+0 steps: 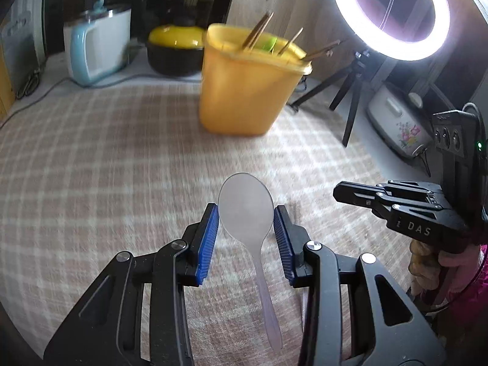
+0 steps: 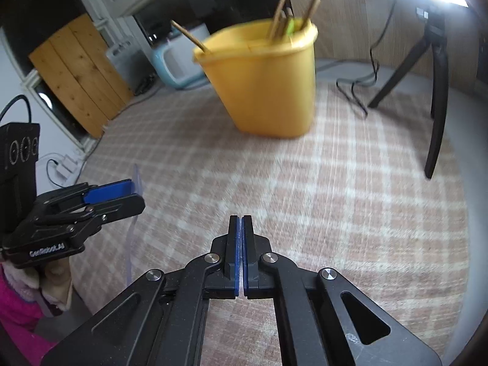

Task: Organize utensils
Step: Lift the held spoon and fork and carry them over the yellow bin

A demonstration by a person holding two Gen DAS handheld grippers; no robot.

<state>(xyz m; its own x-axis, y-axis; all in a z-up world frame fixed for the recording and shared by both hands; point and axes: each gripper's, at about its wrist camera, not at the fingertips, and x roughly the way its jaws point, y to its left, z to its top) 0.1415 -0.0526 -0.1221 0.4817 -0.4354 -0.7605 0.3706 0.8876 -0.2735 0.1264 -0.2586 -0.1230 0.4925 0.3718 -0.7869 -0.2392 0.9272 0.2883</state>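
- The step in hand appears to be the carry: the left gripper (image 1: 246, 215) has its jaws closed partway on a translucent, frosted plastic rice spoon (image 1: 246, 204), the blue ribbed pads (image 1: 208, 238) pressing on the two edges of its oval bowl, with the checked beige-and-white cloth of the surface (image 1: 106, 152) below it.
- The spoon seems to be lifted clear of the cloth, though the left wrist view alone cannot fully settle that; in the right wrist view its thin clear edge (image 2: 136, 177) pokes above the left gripper (image 2: 134, 193) at the far left of the frame.
- The spoon is pale and matte, flat in the bowl, with a slim handle that runs back under the gripper and widens slightly at its end.
- Further along stands the yellow plastic utensil tub (image 1: 247, 91), upright on the cloth, well apart from the spoon, with wooden chopsticks (image 1: 259, 29) leaning out of its rim and something green among them.
- The next move likely calls for swinging the spoon over that rim, tipping it handle-down, and clearing the chopsticks already inside.
- Only the bowl's edges are pinched, so the spoon may pivot or slip if it is turned quickly.
- At the right, the right gripper (image 2: 239, 218) has its jaws fully closed on nothing; it hangs beside the left one over the cloth, holding no utensil.
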